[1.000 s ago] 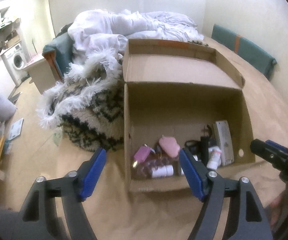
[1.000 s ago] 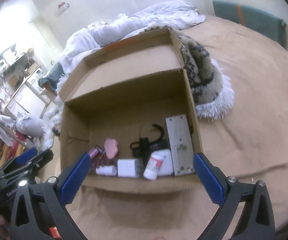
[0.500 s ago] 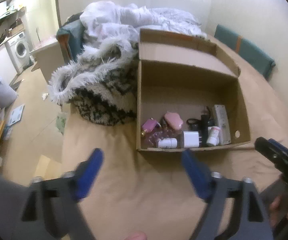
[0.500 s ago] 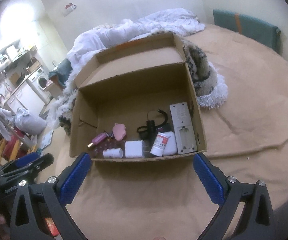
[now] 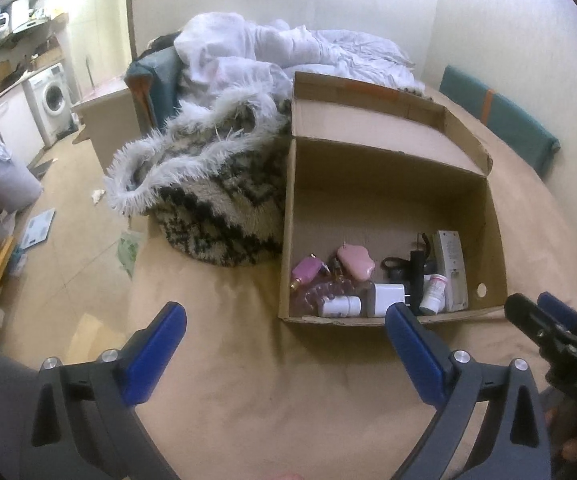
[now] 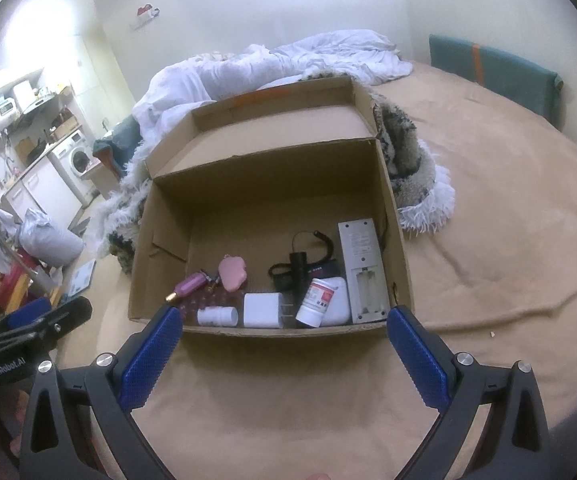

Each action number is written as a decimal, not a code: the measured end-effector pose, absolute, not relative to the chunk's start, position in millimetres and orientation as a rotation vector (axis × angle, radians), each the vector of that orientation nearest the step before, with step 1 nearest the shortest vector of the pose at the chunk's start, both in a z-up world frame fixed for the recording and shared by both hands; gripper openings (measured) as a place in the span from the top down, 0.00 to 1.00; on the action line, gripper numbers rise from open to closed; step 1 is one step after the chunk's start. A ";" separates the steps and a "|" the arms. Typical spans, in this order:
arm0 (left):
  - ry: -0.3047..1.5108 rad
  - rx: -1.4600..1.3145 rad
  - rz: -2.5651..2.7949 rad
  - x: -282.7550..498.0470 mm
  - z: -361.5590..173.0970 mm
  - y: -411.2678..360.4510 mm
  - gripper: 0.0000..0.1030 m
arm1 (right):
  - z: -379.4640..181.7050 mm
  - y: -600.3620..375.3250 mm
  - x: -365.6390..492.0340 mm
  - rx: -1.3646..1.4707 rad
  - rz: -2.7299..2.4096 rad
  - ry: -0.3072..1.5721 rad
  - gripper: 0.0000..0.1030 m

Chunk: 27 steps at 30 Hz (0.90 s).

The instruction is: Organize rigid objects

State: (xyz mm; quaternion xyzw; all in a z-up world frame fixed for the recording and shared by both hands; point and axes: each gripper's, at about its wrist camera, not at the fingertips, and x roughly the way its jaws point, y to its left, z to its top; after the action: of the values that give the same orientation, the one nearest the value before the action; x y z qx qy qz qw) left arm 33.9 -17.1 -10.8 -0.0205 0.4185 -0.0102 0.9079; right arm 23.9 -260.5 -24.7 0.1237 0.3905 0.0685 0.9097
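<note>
An open cardboard box (image 5: 492, 216) (image 6: 392, 216) sits on a tan bed sheet. Along its near wall lie a white charger (image 6: 263, 310) (image 5: 386, 296), a white pill bottle with a red label (image 6: 315, 302) (image 5: 434, 295), a small white bottle (image 6: 217, 316) (image 5: 339, 306), a pink case (image 6: 232, 273) (image 5: 355, 262), a purple tube (image 6: 190, 285) (image 5: 304, 270), a black flashlight (image 6: 298, 270) and a white remote (image 6: 364, 268) (image 5: 451, 268). My left gripper (image 5: 286, 354) is open and empty, before the box's left corner. My right gripper (image 6: 280, 352) is open and empty, just in front of the box.
A fluffy black-and-white blanket (image 5: 208, 184) lies against the box's left side, with a white duvet (image 5: 272, 52) behind. A teal cushion (image 6: 492, 68) stands by the wall. The floor at left holds bags (image 5: 4, 176), and a washing machine (image 5: 54, 98) stands further back.
Both grippers have drawn back from the box and stayed open and empty. The box now looks farther away in both views. The objects inside have not moved.
</note>
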 end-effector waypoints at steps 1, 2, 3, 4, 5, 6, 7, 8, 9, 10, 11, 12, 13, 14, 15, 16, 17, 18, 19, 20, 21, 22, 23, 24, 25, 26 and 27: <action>0.858 -0.035 -0.013 33.5 -10.6 -17.3 0.03 | -24.9 -260.8 24.1 0.256 0.142 0.805 0.00; 0.857 -0.032 -0.011 33.3 -11.0 -17.4 0.03 | -24.9 -260.6 24.4 0.253 0.142 0.806 0.00; 0.857 -0.031 -0.011 33.1 -11.0 -17.4 0.03 | -25.2 -260.4 24.5 0.252 0.142 0.807 0.00; 0.858 -0.035 -0.013 32.9 -11.0 -17.5 0.03 | -24.9 -260.6 24.3 0.252 0.142 0.807 0.00; 0.858 -0.038 -0.015 32.4 -10.8 -17.4 0.03 | -25.1 -260.4 24.7 0.252 0.143 0.809 0.00; 0.856 -0.037 -0.017 31.8 -10.7 -17.6 0.03 | -25.1 -260.3 24.7 0.252 0.143 0.810 0.00; 0.855 -0.033 -0.018 31.4 -10.7 -18.1 0.03 | -25.0 -260.3 24.6 0.252 0.143 0.809 0.00; 0.856 -0.027 -0.018 31.2 -11.2 -18.8 0.03 | -25.0 -260.2 24.7 0.252 0.142 0.808 0.00; 0.856 -0.024 -0.018 31.3 -11.6 -19.2 0.03 | -24.9 -260.2 24.6 0.253 0.143 0.808 0.00; 0.857 -0.024 -0.018 31.4 -11.9 -19.3 0.03 | -25.0 -260.2 24.6 0.253 0.143 0.808 0.00; 0.859 -0.025 -0.019 31.6 -12.1 -19.1 0.03 | -25.2 -260.1 24.6 0.253 0.143 0.807 0.00; 0.860 -0.026 -0.021 31.8 -12.2 -19.1 0.03 | -25.3 -260.1 24.6 0.253 0.143 0.807 0.00; 0.861 -0.027 -0.022 31.8 -12.2 -19.0 0.03 | -25.2 -260.2 24.7 0.254 0.143 0.808 0.00; 0.861 -0.026 -0.023 31.7 -12.1 -18.9 0.03 | -25.2 -260.2 24.7 0.254 0.143 0.808 0.00; 0.860 -0.026 -0.023 31.6 -12.0 -19.0 0.03 | -25.3 -260.3 24.7 0.254 0.143 0.807 0.00; 0.859 -0.026 -0.023 31.7 -12.1 -19.2 0.03 | -25.2 -260.2 24.9 0.253 0.143 0.808 0.00; 0.859 -0.025 -0.024 31.7 -12.1 -19.3 0.03 | -25.5 -260.2 25.1 0.253 0.143 0.808 0.00; 0.859 -0.025 -0.023 31.6 -12.0 -19.4 0.03 | -25.5 -260.2 25.1 0.253 0.142 0.808 0.00; 0.860 -0.025 -0.022 31.6 -12.0 -19.6 0.03 | -25.3 -260.3 24.9 0.253 0.143 0.808 0.00; 0.860 -0.027 -0.023 31.5 -12.0 -19.5 0.03 | -25.4 -260.2 25.0 0.252 0.143 0.809 0.00; 0.860 -0.029 -0.024 31.6 -11.9 -19.4 0.03 | -25.4 -260.2 24.9 0.252 0.143 0.809 0.00; 0.859 -0.028 -0.025 31.5 -12.0 -19.6 0.03 | -25.4 -260.2 24.9 0.251 0.142 0.809 0.00; 0.860 -0.027 -0.024 31.6 -12.1 -19.5 0.03 | -25.4 -260.3 24.8 0.252 0.143 0.807 0.00; 0.861 -0.026 -0.026 31.6 -12.1 -19.2 0.03 | -25.4 -260.3 24.8 0.252 0.143 0.807 0.00; 0.863 -0.026 -0.026 31.6 -12.3 -19.4 0.03 | -25.5 -260.1 24.9 0.252 0.142 0.807 0.00; 0.863 -0.026 -0.027 31.6 -12.1 -19.3 0.03 | -25.4 -260.1 24.9 0.252 0.141 0.808 0.00; 0.863 -0.026 -0.027 31.3 -11.9 -19.2 0.03 | -25.6 -260.1 25.0 0.252 0.141 0.809 0.00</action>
State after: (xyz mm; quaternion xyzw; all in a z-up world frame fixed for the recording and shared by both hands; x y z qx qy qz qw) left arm 31.3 -19.2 -11.9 -0.0128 0.4181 -0.0133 0.9082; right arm 25.0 -260.1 -25.6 0.1221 0.3922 0.0685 0.9092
